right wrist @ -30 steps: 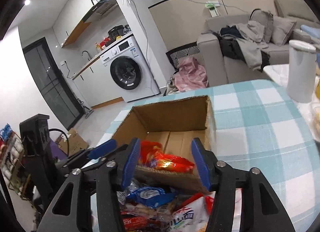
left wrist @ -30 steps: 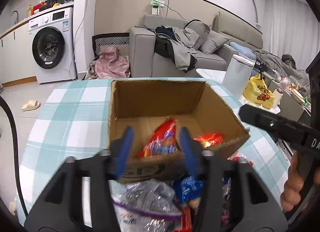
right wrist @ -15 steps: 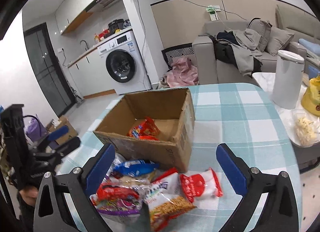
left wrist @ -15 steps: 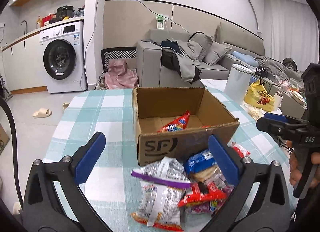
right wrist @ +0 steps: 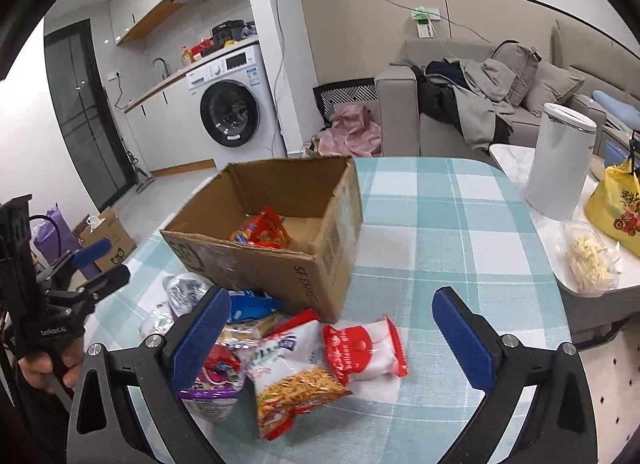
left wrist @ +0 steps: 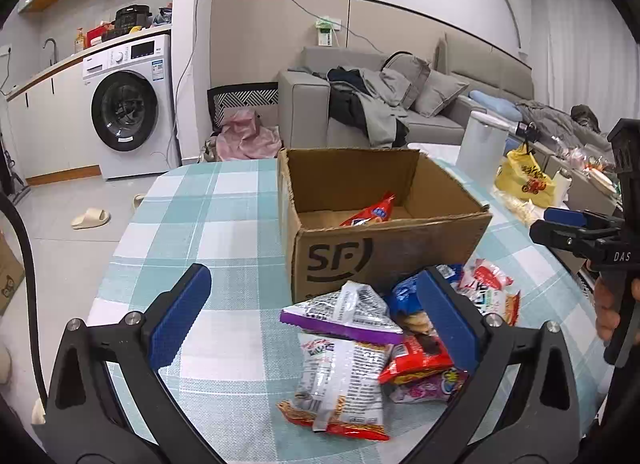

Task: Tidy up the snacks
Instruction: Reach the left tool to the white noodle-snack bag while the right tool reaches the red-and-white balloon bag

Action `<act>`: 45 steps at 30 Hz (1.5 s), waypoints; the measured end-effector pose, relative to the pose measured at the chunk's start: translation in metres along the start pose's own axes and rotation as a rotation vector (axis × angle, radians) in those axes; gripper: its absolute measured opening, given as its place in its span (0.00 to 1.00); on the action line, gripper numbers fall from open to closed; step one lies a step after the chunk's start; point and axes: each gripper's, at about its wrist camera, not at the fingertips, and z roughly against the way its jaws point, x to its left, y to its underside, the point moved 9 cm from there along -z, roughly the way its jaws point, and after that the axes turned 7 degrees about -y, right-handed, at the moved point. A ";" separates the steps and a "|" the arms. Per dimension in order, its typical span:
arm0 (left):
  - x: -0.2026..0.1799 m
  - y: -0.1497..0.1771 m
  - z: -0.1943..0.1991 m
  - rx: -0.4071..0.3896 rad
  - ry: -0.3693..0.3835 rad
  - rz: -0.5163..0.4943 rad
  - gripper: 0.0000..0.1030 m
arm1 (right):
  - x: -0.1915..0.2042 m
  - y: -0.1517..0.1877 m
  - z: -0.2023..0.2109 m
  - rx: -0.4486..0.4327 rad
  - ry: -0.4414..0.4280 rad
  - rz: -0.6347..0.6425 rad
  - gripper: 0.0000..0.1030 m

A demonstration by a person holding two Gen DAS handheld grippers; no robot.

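Note:
An open cardboard box (left wrist: pixel 384 252) (right wrist: pixel 280 260) stands on the checked table with red snack packets (left wrist: pixel 370 214) (right wrist: pixel 262 230) inside. A pile of snack packets lies in front of it: a silver-purple bag (left wrist: pixel 344 310), a white-red bag (left wrist: pixel 340 380), a red-white packet (right wrist: pixel 362 350) and a noodle snack bag (right wrist: pixel 296 388). My left gripper (left wrist: pixel 312 318) is open and empty above the pile. My right gripper (right wrist: pixel 338 330) is open and empty above the pile's right side.
A white canister (right wrist: pixel 560 160), a yellow bag (right wrist: pixel 616 208) and a plastic tub of food (right wrist: pixel 588 260) sit on a side table to the right. Each gripper shows in the other's view, the left one (right wrist: pixel 86 272) and the right one (left wrist: pixel 576 232). A sofa and a washing machine stand behind.
Both grippers opened, leaving red snack packets in the box, and pulled back from it toward me, bringing the pile of snacks into view.

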 end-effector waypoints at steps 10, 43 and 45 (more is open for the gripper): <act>0.011 0.004 -0.016 0.036 -0.022 0.028 0.99 | -0.041 0.019 -0.025 0.105 0.100 -0.056 1.00; 0.011 0.068 -0.067 0.249 0.004 0.000 0.99 | -0.048 0.068 -0.073 0.307 0.120 -0.048 1.00; 0.013 0.069 -0.069 0.250 0.006 -0.001 0.99 | -0.052 0.069 -0.074 0.308 0.141 -0.043 1.00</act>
